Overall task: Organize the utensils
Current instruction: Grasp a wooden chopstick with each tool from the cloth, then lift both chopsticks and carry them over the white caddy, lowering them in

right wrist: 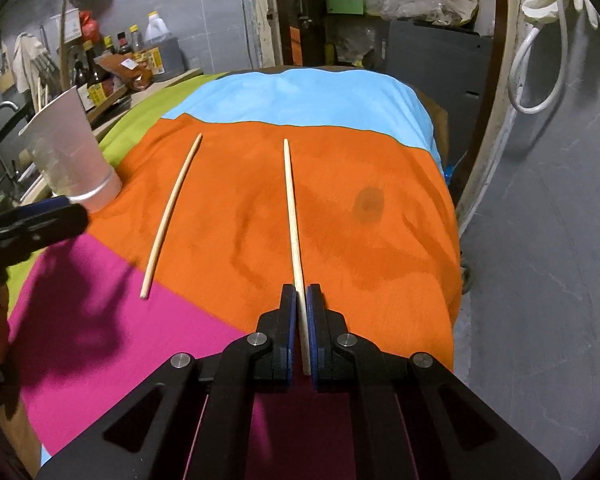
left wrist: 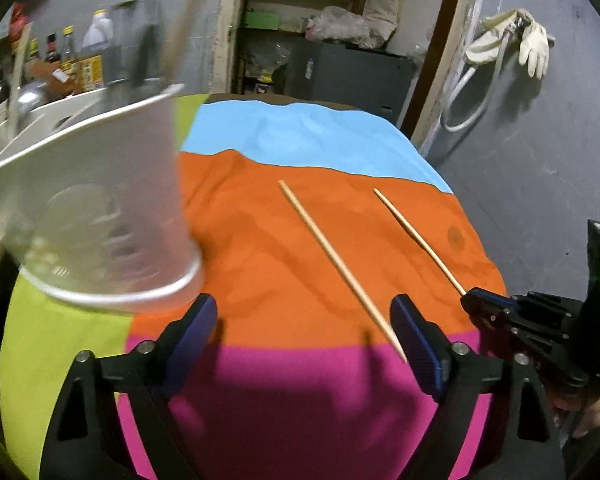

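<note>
Two wooden chopsticks lie on a colourful cloth. My right gripper (right wrist: pixel 300 294) is shut on the near end of one chopstick (right wrist: pixel 291 208), which points away over the orange patch; it also shows in the left wrist view (left wrist: pixel 416 236) with the right gripper (left wrist: pixel 470 302) on its end. The other chopstick (left wrist: pixel 338 262) lies loose on the cloth, seen in the right wrist view (right wrist: pixel 170 216) too. My left gripper (left wrist: pixel 304 320) is open and empty, its right finger beside that chopstick's near end. A clear plastic cup (left wrist: pixel 96 200) stands at the left, also in the right wrist view (right wrist: pixel 70 156).
The table is covered by a cloth of orange (right wrist: pixel 360 240), pink, blue and green patches. A counter with bottles (right wrist: pixel 140 56) and a sink lies to the left. A doorway with shelves is behind; a hose and gloves (left wrist: pixel 512 40) hang on the right wall.
</note>
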The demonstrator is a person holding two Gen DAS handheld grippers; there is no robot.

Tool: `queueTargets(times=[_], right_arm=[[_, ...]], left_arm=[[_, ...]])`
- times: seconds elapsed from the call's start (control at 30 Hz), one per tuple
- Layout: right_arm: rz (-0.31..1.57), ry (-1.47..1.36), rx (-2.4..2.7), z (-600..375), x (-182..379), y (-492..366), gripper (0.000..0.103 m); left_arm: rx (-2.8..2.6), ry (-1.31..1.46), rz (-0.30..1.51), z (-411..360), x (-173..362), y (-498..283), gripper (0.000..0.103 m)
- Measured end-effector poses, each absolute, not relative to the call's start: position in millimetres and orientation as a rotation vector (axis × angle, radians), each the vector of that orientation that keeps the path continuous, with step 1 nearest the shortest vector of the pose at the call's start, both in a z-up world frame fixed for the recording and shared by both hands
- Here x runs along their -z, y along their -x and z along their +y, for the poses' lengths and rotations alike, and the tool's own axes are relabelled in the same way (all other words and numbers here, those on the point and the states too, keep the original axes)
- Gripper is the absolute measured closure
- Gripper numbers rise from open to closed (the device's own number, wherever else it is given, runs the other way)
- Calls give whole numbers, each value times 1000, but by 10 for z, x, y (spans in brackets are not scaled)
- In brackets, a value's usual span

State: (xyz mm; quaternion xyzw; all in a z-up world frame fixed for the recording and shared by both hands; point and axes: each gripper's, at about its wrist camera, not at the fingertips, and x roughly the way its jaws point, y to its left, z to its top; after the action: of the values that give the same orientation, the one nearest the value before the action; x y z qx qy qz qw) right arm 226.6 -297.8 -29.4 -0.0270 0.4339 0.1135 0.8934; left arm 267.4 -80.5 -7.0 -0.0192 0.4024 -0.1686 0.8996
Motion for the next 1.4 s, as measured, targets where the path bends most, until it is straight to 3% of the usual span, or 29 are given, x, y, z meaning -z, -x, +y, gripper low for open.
queueTargets(times=[0.17,0.4,0.57,0.73,0.87,1.1,1.4], right_arm=[[917,29,-274,-3036,302,-2399,98],[954,-18,-317,-3053,266,-2683,94],[1003,-42,-338,-2966,284,-3004,93],[1036,-73,-355,-2915,312,-3245,94],[1028,-81,-340,-2916,303,-3190,99],[930,-131,-348,-2947,184,-2823,100],[678,-143,-373,-2740,-256,-2266,100]], left_arm=[[355,16,900,-990,190,-3001,50],[380,77,995,-993,283,-3441,64],[368,65,1036,-1060,282,-3598,82],[346,32,1079,-1116,269,-3660,93],[353,56,1104,-1073,262,-3629,100],[426,98,1060,-953,223,-3266,101],[483,153,718,-594,-170,-2525,101]])
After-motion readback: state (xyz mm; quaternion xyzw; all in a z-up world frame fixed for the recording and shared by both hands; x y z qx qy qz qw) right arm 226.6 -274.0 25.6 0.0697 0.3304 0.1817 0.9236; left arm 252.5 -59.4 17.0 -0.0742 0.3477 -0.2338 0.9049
